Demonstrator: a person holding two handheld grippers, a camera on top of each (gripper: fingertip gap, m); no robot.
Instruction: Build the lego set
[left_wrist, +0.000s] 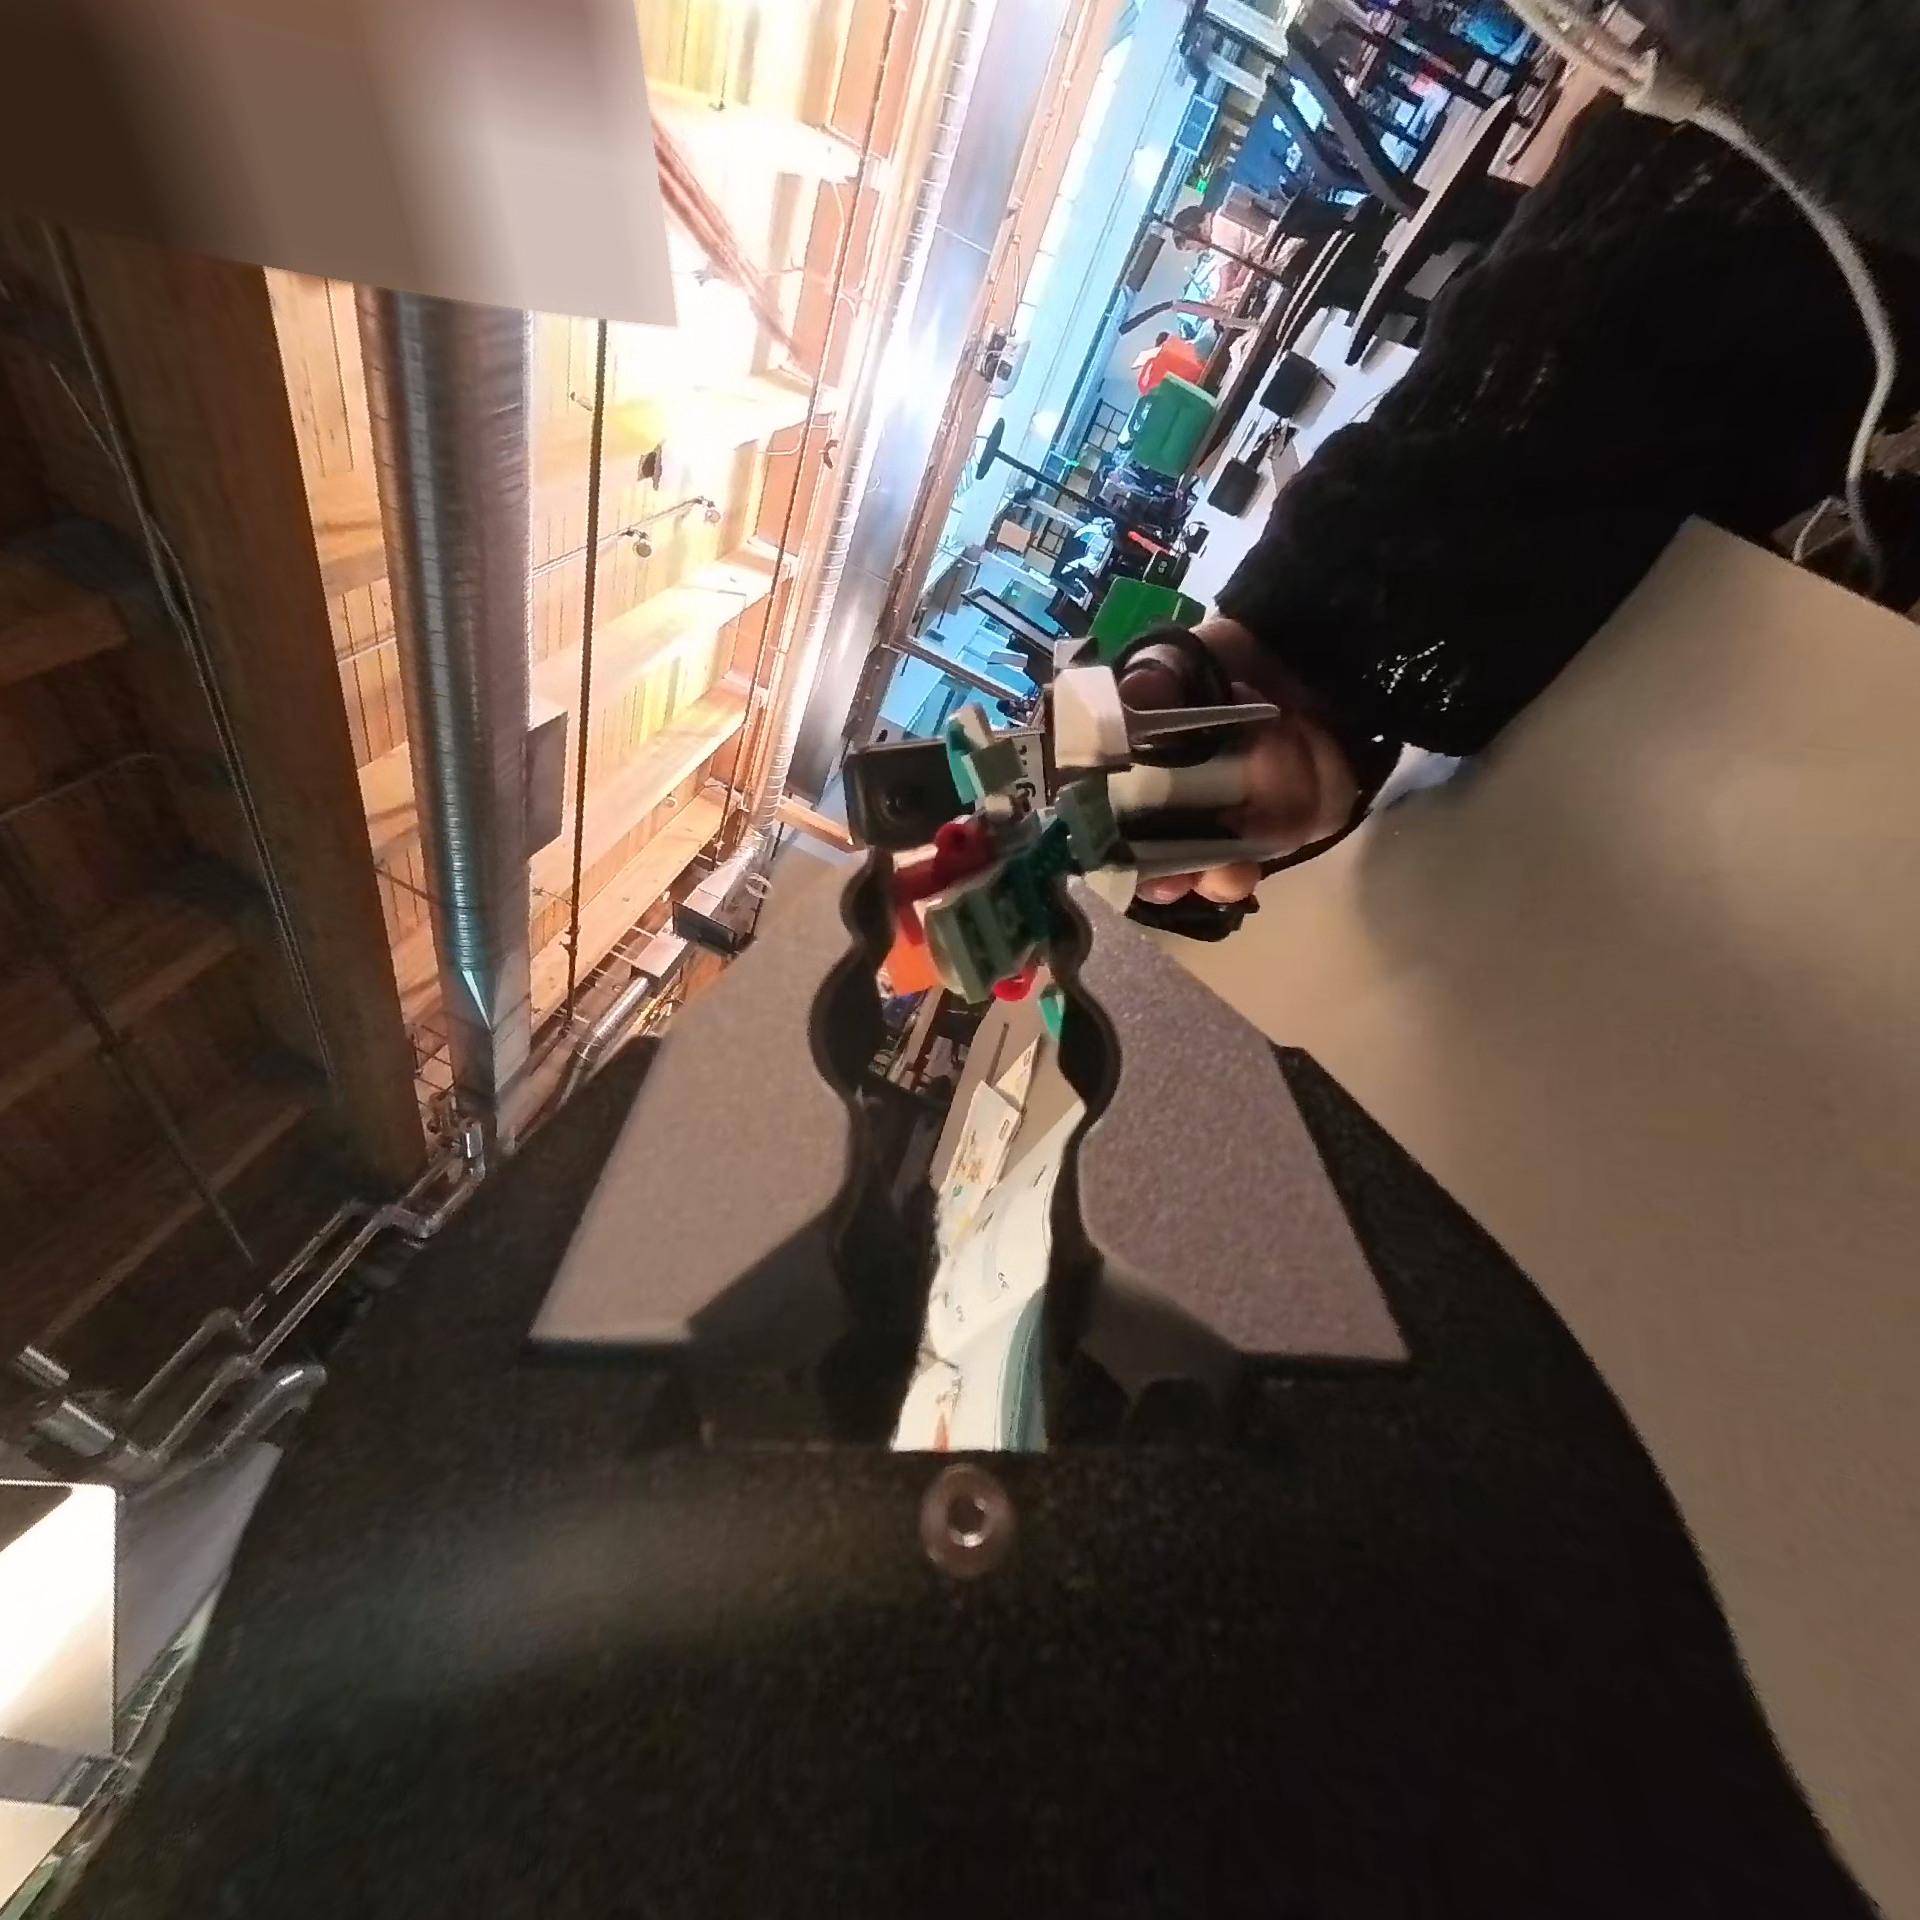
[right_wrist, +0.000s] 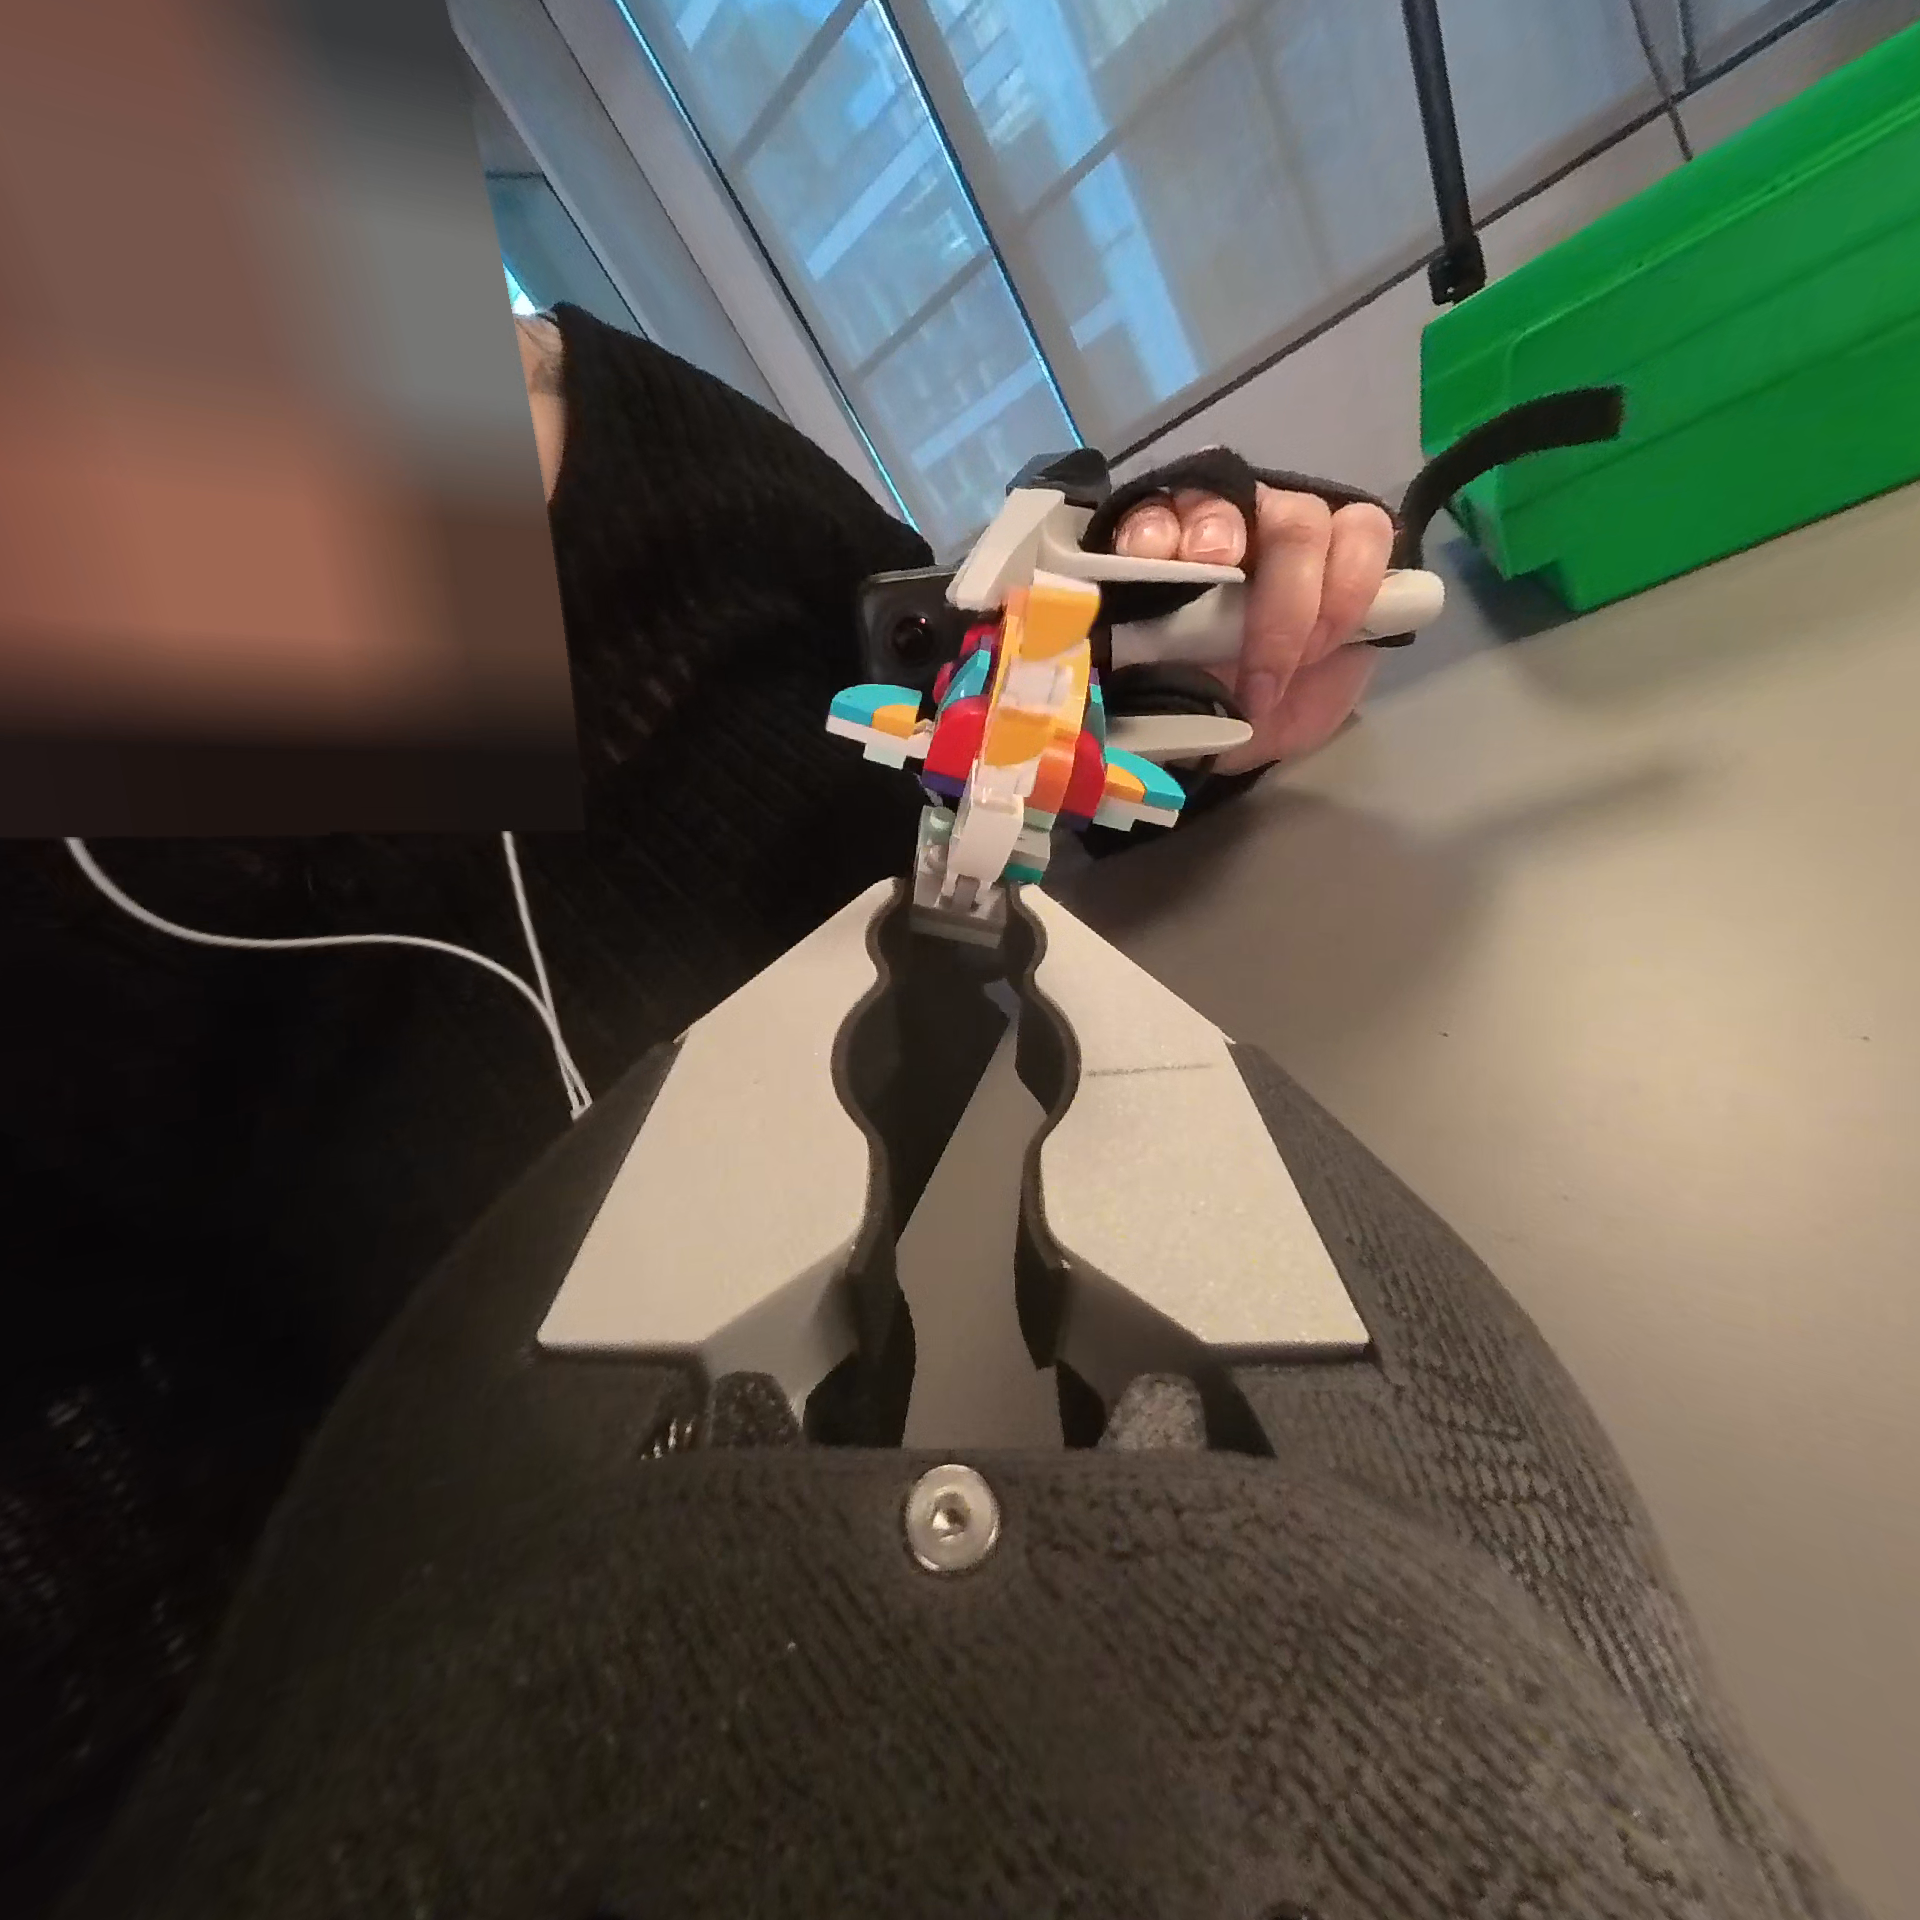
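- Left gripper (left_wrist: 961, 925): grey fingers with wavy black inner edges running up the middle of the left wrist view; tips clamped on the lego model (left_wrist: 982, 914), held off the table.
- Lego model, left wrist view: teal, green and grey plates with red parts and an orange piece at its lower left; sits at frame centre, partly covering the other gripper behind it.
- Right gripper (right_wrist: 961, 914): fingers converge at the centre of the right wrist view and are closed on a grey hinge piece at the model's bottom end.
- Lego model (right_wrist: 1013, 717), right wrist view: a small winged build, yellow and white down the middle, red and orange at the sides, teal wing tips left and right; it stands above the fingertips and hides part of the opposite gripper and its camera lens.
- Hand (right_wrist: 1288, 613): in a black fingerless strap, right of centre in the right wrist view, wrapped round a grey handle; a loose black strap curls toward the right.
- Hand (left_wrist: 1262, 800): right of centre in the left wrist view, on the other gripper's handle, dark knit sleeve (left_wrist: 1558, 447) above it.
- Table (right_wrist: 1558, 987): plain grey, right half of the right wrist view.
- Green bin (right_wrist: 1704, 343): upper right, resting on the table.
- Windows (right_wrist: 935, 260): top centre.
- White cable (right_wrist: 416, 945): left, across dark clothing.
- Instruction booklet (left_wrist: 987, 1226): glimpsed between the left fingers, mostly blocked by them.
- Metal duct (left_wrist: 457, 675): left of frame, beside wooden beams.
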